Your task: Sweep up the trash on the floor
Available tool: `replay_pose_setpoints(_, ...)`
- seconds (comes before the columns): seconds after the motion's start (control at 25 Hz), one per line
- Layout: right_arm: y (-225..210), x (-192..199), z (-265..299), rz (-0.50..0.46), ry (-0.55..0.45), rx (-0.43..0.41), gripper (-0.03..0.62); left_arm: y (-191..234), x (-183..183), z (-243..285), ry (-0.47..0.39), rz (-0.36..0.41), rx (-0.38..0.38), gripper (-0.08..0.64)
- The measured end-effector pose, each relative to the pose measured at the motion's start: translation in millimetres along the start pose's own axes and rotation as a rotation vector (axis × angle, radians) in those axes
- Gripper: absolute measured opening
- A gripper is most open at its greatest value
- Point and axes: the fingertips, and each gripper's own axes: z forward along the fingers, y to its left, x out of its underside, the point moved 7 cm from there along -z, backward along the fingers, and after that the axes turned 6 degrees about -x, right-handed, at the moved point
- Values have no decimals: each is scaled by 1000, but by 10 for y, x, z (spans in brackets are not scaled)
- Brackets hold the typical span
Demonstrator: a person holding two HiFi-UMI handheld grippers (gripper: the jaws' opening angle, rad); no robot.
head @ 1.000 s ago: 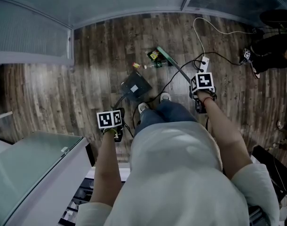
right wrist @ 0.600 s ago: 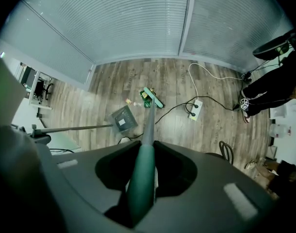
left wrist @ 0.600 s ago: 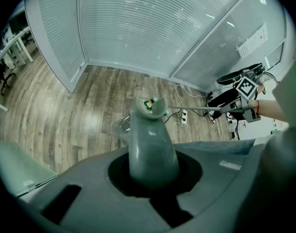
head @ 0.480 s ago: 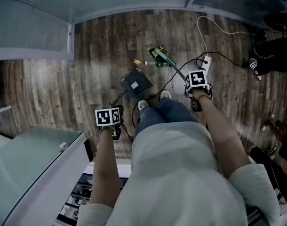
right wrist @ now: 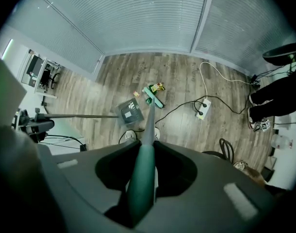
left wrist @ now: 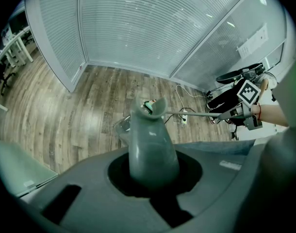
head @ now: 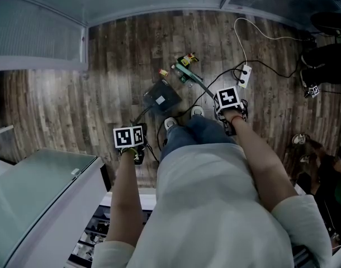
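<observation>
Wood-plank floor [head: 120, 66] runs up to walls of slatted blinds, and the trash [head: 188, 57] lies on it well ahead of both hand-held grippers: a few small bright scraps just beside the green broom head [head: 184, 72]. The dark dustpan [head: 161, 98] sits near them, closer to the person's shoes [head: 170, 126].

The right hand-held gripper [right wrist: 145, 171] is clamped on the green broom handle [right wrist: 149, 125], which slants forward and down to the broom head. The left hand-held gripper [left wrist: 153, 171] is closed around the grey dustpan handle [left wrist: 150, 135], with the pan below and ahead of it.

Both forearms reach forward and down from the torso, the left one held closer in, the right one stretched further forward.

A white power strip [head: 244, 74] and its cables lie right of the broom. The scraps are too small to identify. From the head view the marker cubes cover both sets of jaws.
</observation>
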Motion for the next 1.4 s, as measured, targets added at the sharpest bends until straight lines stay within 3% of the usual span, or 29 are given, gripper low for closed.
replay_pose_setpoints(0.24, 144, 55, 42, 6, 25, -18, 95, 9, 1, -11, -1, 1, 0, 44)
replay_pose_setpoints(0.6, 436, 190, 138, -81, 79, -38, 95, 17, 6, -9, -4, 2, 1, 46)
replay_pose_setpoints(0.88, 565, 263, 177, 37, 77, -116, 95, 14, 11, -7, -5, 4, 0, 46)
replay_pose_setpoints(1.4, 825, 495, 170, 7, 83, -169, 95, 45, 89, -14, -15, 11, 5, 47)
